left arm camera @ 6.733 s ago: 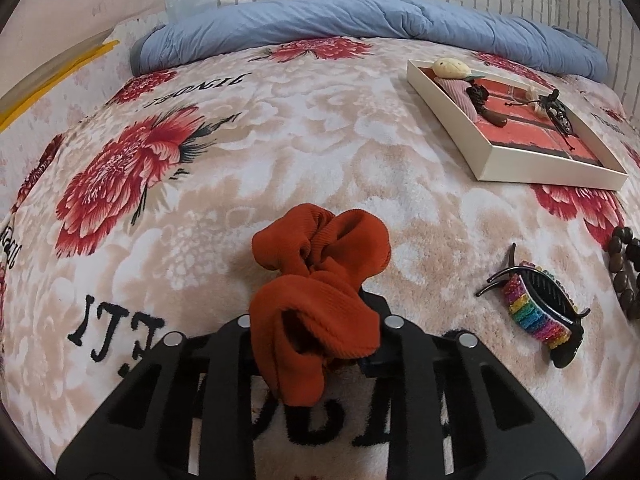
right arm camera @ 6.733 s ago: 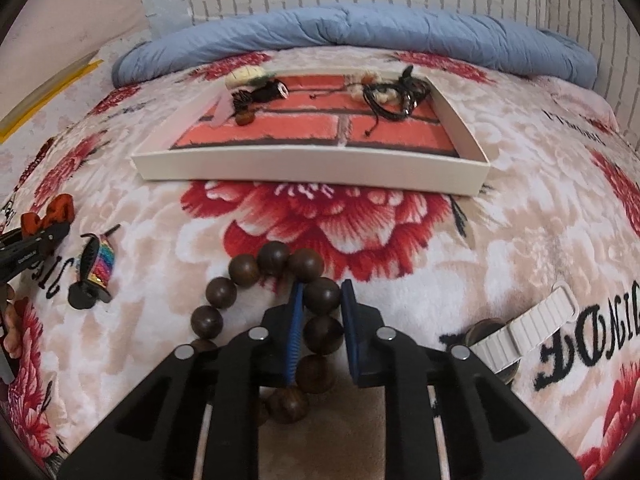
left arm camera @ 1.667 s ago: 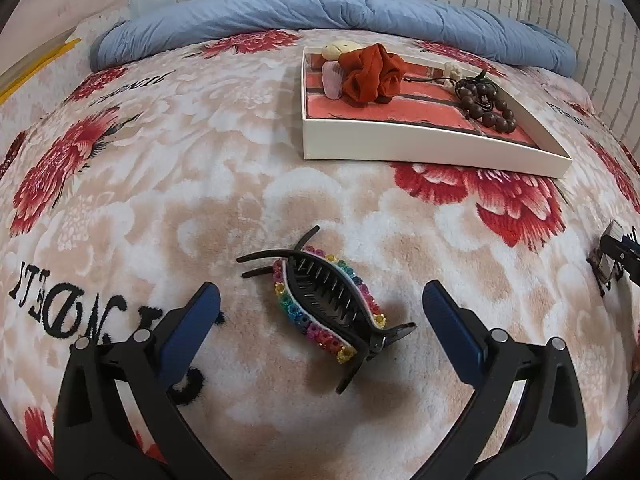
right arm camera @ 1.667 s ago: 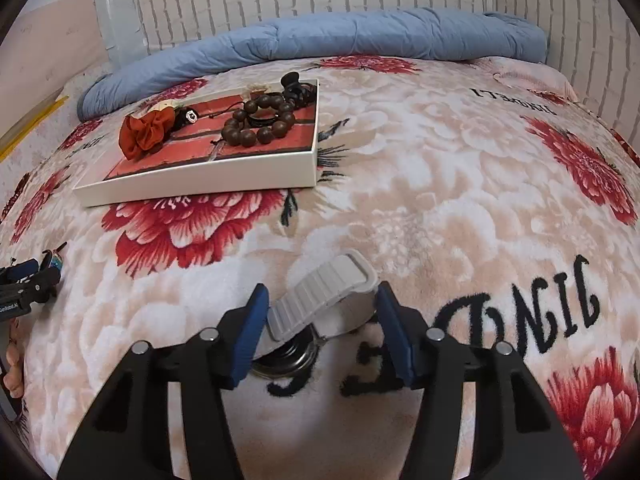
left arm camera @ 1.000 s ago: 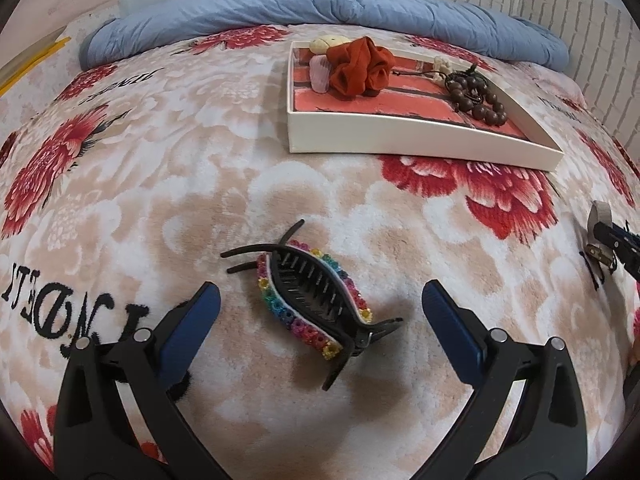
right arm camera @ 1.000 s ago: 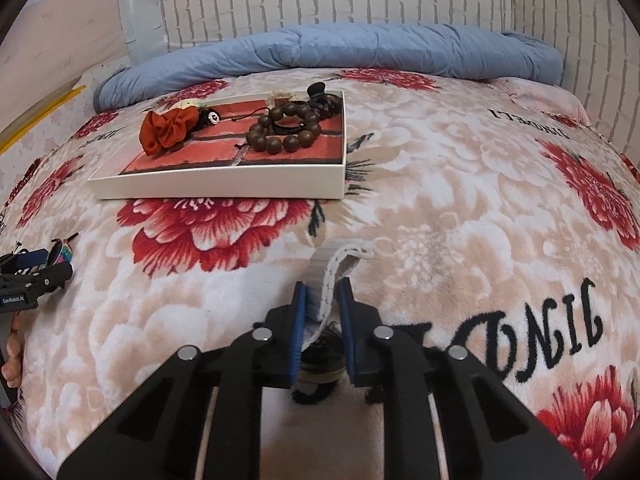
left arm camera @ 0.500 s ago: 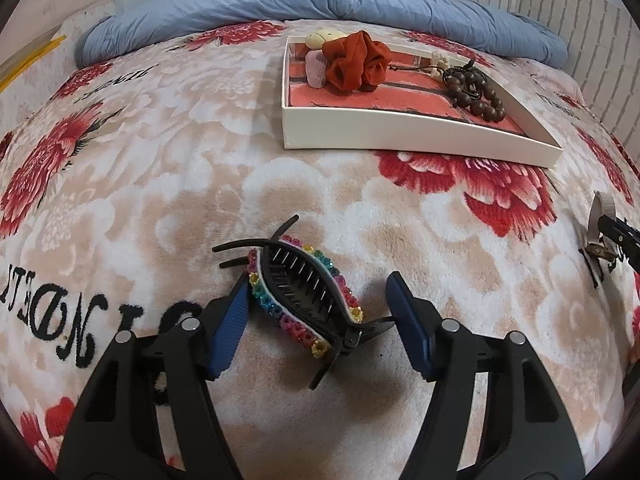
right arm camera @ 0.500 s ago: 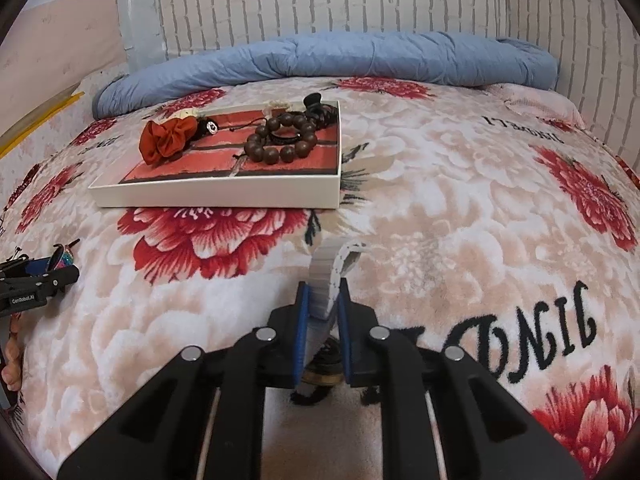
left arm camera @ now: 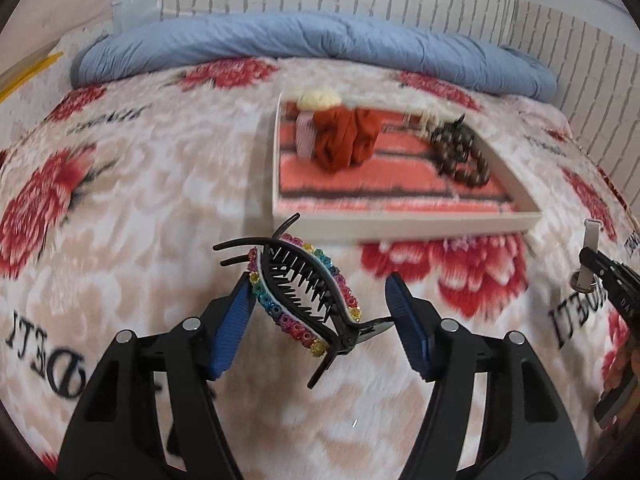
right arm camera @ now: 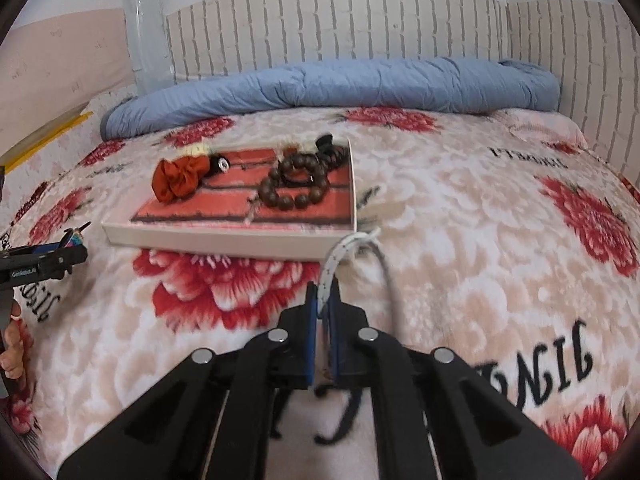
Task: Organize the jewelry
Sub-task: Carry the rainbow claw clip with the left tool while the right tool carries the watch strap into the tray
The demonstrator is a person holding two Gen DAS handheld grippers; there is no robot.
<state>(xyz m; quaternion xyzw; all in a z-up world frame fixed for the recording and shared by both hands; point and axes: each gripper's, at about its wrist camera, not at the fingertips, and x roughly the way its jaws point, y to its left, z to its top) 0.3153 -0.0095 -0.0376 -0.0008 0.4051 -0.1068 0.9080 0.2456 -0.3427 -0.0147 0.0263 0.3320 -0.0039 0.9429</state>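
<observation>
My left gripper (left arm camera: 318,298) is shut on the black hair claw with rainbow beads (left arm camera: 302,290) and holds it above the blanket, in front of the white tray (left arm camera: 400,226). My right gripper (right arm camera: 323,294) is shut on the white watch band (right arm camera: 334,258), lifted off the bed just before the tray's near right corner (right arm camera: 240,240). The tray holds an orange scrunchie (right arm camera: 178,178), a brown bead bracelet (right arm camera: 294,186) and small dark pieces at its back. The right gripper and band also show in the left wrist view (left arm camera: 590,256).
A floral plush blanket (right arm camera: 460,220) covers the bed. A rolled blue quilt (right arm camera: 320,84) lies along the back by the brick-pattern wall. The left gripper shows at the left edge of the right wrist view (right arm camera: 44,260).
My left gripper closed on the hair claw and lifted it toward the tray. My right gripper, shut on the watch band, raised it off the blanket toward the tray.
</observation>
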